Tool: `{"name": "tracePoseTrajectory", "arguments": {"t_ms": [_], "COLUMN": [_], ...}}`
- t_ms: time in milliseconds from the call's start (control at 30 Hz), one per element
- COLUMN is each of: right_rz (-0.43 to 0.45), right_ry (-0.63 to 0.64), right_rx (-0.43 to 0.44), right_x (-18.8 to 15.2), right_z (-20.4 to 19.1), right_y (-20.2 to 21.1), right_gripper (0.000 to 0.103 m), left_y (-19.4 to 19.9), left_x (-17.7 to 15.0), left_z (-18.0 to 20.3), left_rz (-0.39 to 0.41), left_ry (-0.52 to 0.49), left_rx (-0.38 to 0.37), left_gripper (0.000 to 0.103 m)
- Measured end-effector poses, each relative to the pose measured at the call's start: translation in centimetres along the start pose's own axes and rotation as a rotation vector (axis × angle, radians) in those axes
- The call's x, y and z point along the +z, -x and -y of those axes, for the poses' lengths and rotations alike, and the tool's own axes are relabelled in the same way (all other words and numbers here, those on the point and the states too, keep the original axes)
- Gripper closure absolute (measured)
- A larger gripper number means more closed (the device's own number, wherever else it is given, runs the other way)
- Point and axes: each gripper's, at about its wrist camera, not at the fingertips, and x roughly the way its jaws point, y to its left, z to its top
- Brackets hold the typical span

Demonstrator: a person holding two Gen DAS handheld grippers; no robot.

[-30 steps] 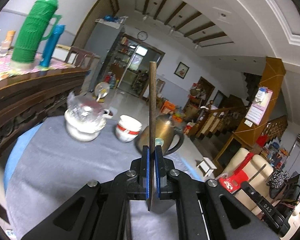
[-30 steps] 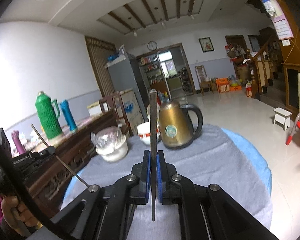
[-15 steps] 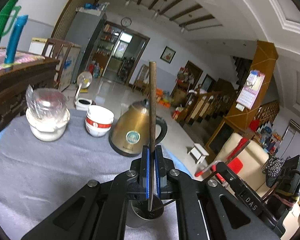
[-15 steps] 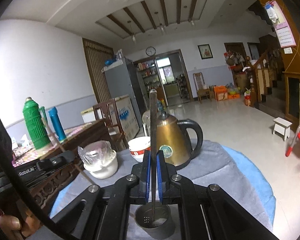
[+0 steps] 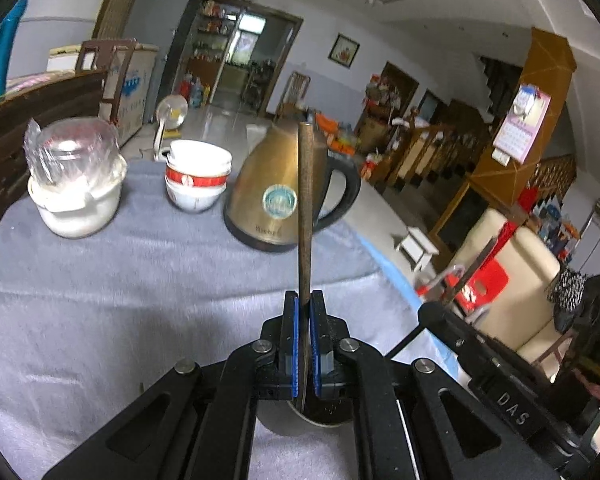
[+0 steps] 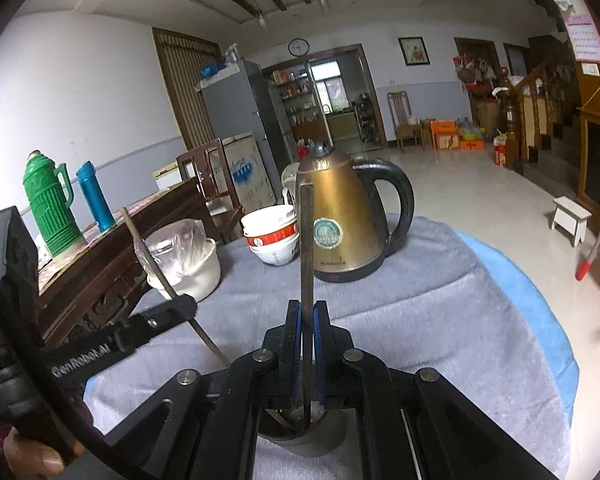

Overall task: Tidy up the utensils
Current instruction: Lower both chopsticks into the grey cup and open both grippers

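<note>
Left hand-held gripper (image 5: 304, 344) clamped on a brown chopstick (image 5: 305, 208), standing upright between the blue pads, lower tip down inside a metal cup (image 5: 320, 416) just under the jaws. Right hand-held gripper (image 6: 307, 350) likewise clamped on a second chopstick (image 6: 306, 248), upright, its lower end reaching into the same metal cup (image 6: 300, 438) on the grey cloth of the counter (image 6: 440, 300). Seen from the right wrist: left chopstick slanting in from the left, tip hidden behind the gripper body. Farther back on the counter: brass-coloured kettle (image 6: 340, 220), stacked white bowls (image 6: 272, 236) just beside it, plastic-wrapped white pot (image 6: 188, 264) to the left.
</note>
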Motion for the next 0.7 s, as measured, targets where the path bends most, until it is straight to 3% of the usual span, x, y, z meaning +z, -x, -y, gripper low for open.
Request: {"name": "tracePoseTrajectory", "arguments": {"t_ms": [167, 267, 400, 533, 633, 700], "right_rz": [-0.042, -0.087, -0.072, -0.027, 0.008, 0.032], "right_ry": [-0.017, -0.025, -0.032, -0.067, -0.082, -0.078], "right_rx": [0.003, 0.001, -0.042, -0.070, -0.073, -0.061], "right_x": [0.0, -0.2, 0.3, 0.9, 0.6, -0.2], "right_z": [0.4, 0.6, 0.9, 1.3, 1.3, 0.9], "right_y": [-0.7, -1.4, -0.5, 1.8, 4.0, 5.7], "right_gripper": [0.095, 0.094, 0.090, 0.069, 0.037, 0.037], "left_y": [-1.2, -0.8, 1.9, 6.2, 8.8, 10.5], "left_x": [-0.6, -0.5, 0.2, 0.6, -0.2, -1.6], "left_z": [0.2, -0.2, -0.9, -2.6, -4.4, -6.3], "left_rz": [-0.067, -0.075, -0.013, 0.061, 0.097, 0.105], "left_ry": [-0.011, 0.002, 0.024, 0.050, 0.072, 0.087], "left_rx": [0.018, 0.031, 0.029, 0.031, 0.056, 0.090], "left_gripper": [0.094, 0.075, 0.053, 0.048, 0.036, 0.034]}}
